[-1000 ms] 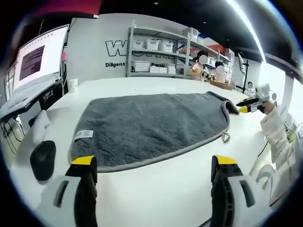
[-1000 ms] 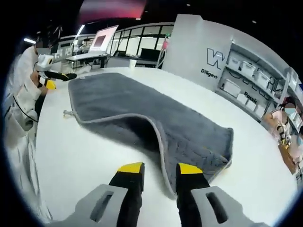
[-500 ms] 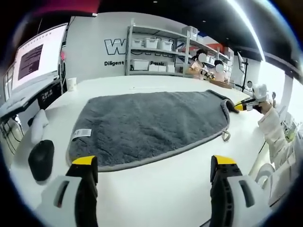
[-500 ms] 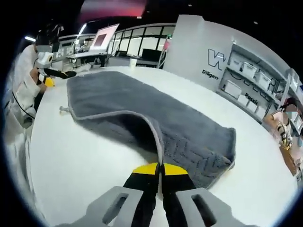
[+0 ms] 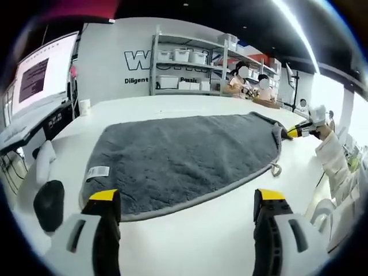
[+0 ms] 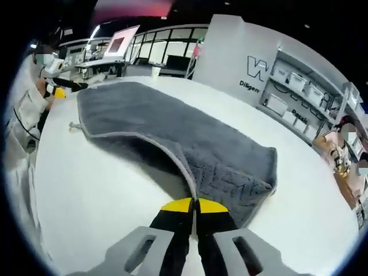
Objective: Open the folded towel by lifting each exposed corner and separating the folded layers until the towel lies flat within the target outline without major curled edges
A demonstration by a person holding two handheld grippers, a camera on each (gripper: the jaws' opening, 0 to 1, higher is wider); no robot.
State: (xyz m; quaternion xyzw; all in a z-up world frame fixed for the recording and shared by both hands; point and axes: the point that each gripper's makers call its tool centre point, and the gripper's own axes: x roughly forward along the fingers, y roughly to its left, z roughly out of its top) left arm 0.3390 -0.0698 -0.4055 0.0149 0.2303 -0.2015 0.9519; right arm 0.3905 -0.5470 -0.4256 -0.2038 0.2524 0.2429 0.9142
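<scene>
Two grippers work a grey towel (image 5: 184, 155) spread across the desk (image 6: 98, 190): right gripper (image 6: 194, 202) pinches a lifted corner, left gripper (image 5: 183, 201) hangs spread. A weak pinch could let the corner fall and curl.

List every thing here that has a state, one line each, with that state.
Towel: still folded, spread on the table, one corner lifted.
Right gripper: shut on the towel's raised edge.
Left gripper: open, holding nothing, just short of the towel's near edge.
Towel label: lying flat on top.
Hanging loop: resting on the table.
Monitor: switched on.
</scene>
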